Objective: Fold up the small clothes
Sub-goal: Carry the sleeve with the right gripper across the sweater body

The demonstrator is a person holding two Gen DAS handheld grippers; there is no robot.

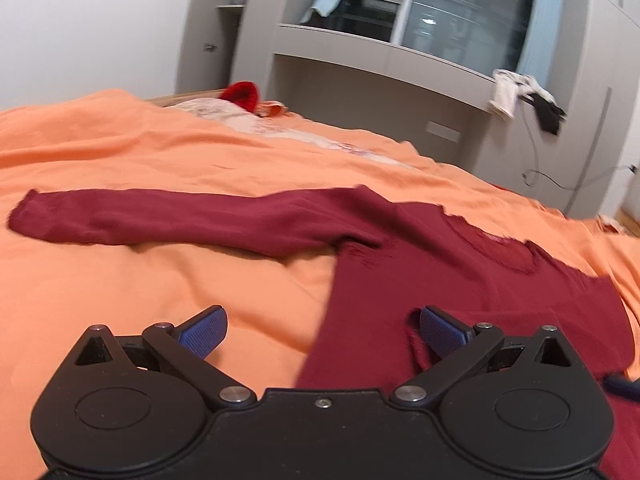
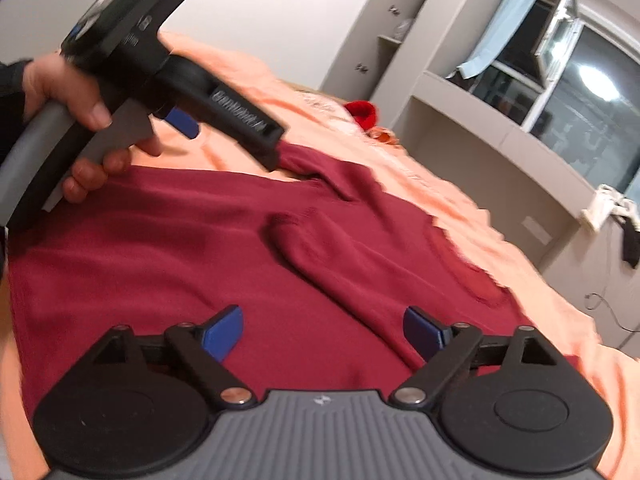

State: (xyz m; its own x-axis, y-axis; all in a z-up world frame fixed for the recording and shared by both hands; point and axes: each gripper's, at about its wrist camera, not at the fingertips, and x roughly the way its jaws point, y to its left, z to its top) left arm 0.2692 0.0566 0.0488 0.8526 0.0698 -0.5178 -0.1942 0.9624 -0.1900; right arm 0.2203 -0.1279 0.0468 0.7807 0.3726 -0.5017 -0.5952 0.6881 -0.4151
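Left wrist view, from the left edge: orange bedsheet (image 1: pixel 120 272) covers the bed. Dark red long-sleeved top (image 1: pixel 460 280) lies flat on it; one sleeve (image 1: pixel 160 220) stretches out straight toward the left, body to the right. Left gripper (image 1: pixel 323 334) hovers over the top's left side edge, blue pads (image 1: pixel 204 332) spread wide apart, nothing between them. Far back: a red knitted item (image 1: pixel 242 94) near the head of the bed, grey shelving and window (image 1: pixel 460 12) beyond.

Right wrist view: a hand (image 2: pixel 76 112) at left holds the other tool over the top. The other sleeve (image 2: pixel 332 264) lies folded across the body. Right gripper (image 2: pixel 322 334) sits above this sleeve, jaws wide apart, gripping nothing.
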